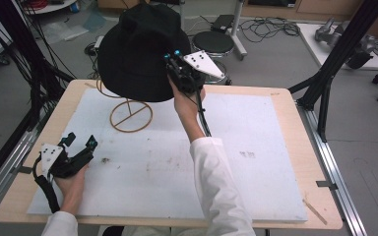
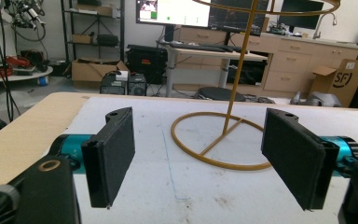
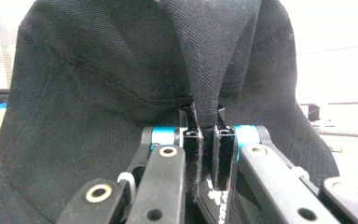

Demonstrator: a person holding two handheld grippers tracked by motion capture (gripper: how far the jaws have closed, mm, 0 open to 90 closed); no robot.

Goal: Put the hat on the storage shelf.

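Left gripper (image 2: 193,158), jaws wide apart, low over white mat (image 2: 168,186), facing gold wire stand (image 2: 228,126).

The bucket hat (image 1: 140,49) is black twill. The wire hat stand (image 1: 131,116) is golden. The bench (image 1: 295,162) is pale wood under a white, smudged mat (image 1: 256,142). Sleeves (image 1: 219,191) are white.

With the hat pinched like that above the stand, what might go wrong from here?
1. The right claw holds only a narrow fold of the black hat; the fabric could slip free and the hat drop.
2. The gold wire stand looks light, and the left claw, open near the table's edge, is not steadying it. If the hat snags the top ring, the stand may tip or drag.
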